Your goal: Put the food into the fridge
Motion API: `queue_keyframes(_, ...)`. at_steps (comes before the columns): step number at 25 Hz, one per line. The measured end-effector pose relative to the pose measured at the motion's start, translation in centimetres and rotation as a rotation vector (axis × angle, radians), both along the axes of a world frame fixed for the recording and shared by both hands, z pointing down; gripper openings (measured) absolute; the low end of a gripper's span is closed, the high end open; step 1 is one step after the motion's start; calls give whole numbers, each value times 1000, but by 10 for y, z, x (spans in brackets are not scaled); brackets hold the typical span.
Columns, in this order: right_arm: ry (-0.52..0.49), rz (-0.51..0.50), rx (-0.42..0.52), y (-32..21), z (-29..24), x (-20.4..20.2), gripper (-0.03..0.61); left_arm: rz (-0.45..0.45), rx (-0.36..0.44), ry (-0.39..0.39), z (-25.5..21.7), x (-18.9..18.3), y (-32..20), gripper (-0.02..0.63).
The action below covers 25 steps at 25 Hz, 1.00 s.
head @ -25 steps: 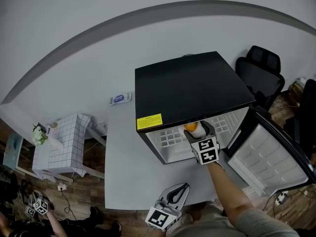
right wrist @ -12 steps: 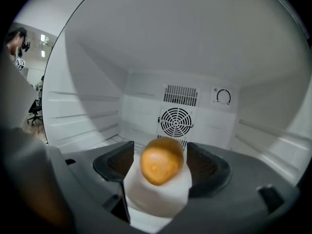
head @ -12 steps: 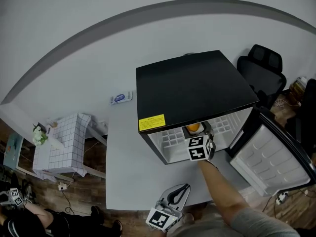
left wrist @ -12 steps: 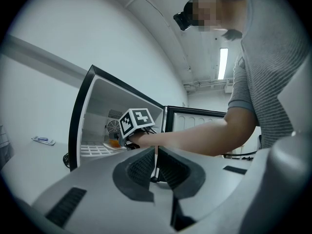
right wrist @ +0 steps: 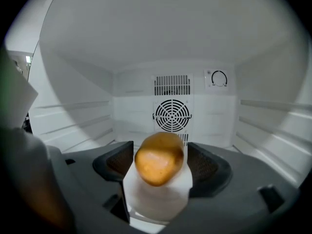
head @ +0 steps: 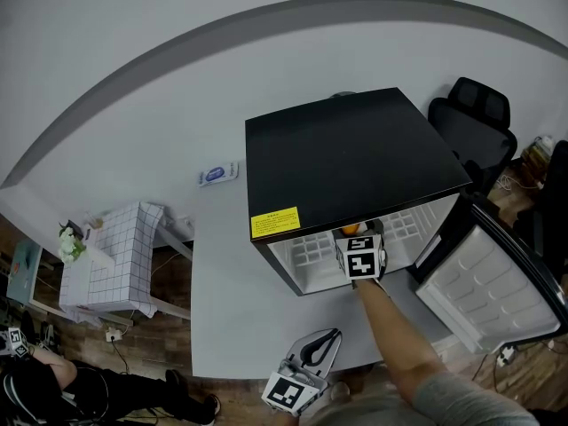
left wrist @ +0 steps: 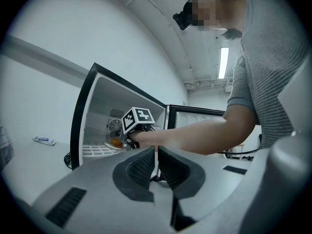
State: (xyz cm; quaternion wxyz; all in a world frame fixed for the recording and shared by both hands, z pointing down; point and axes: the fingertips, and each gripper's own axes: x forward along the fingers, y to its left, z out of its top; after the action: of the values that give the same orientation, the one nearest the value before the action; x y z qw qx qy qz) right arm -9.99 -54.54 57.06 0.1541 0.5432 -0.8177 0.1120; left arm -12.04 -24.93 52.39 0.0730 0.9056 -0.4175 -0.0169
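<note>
A black mini fridge point(head: 355, 158) stands on the white table point(head: 222, 309) with its door point(head: 493, 273) swung open to the right. My right gripper point(head: 353, 232) reaches into the fridge's opening, shut on the food point(head: 350, 230), an orange-brown bun on a white wrapper. In the right gripper view the bun point(right wrist: 159, 164) sits between the pads of the right gripper point(right wrist: 161, 168), with the white fridge interior ahead. My left gripper point(head: 325, 337) hangs over the table's front edge, shut and empty. From the left gripper view its jaws point(left wrist: 156, 152) point towards the fridge point(left wrist: 97, 111).
A round fan grille point(right wrist: 172, 115) and a dial point(right wrist: 219, 78) are on the fridge's back wall. A blue and white pack point(head: 216, 177) lies on the table left of the fridge. A black office chair point(head: 470, 118) stands at the right, a checked-cloth side table point(head: 115, 256) at the left.
My right gripper has pushed further into the fridge with the bun, which now shows less in the head view. The left gripper has stayed put.
</note>
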Motion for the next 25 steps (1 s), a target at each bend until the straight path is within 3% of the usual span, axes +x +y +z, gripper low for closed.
queue_keyframes(9,3,-13,-29,-5,6,-3,327,5,45,-2,-13,2,-12,12)
queue_keyframes(13,14,-47,-18,-3,12,-7,327,-1,-3,-17,0,0,-6,12)
queue_keyframes(17,11,-67,-3,-2,5,-4,327,-1,44,-11,-14,2,-5,12)
queue_keyframes(25,18,-112,13,10,-4,1,327,5,31,-19,-9,4,-2,12)
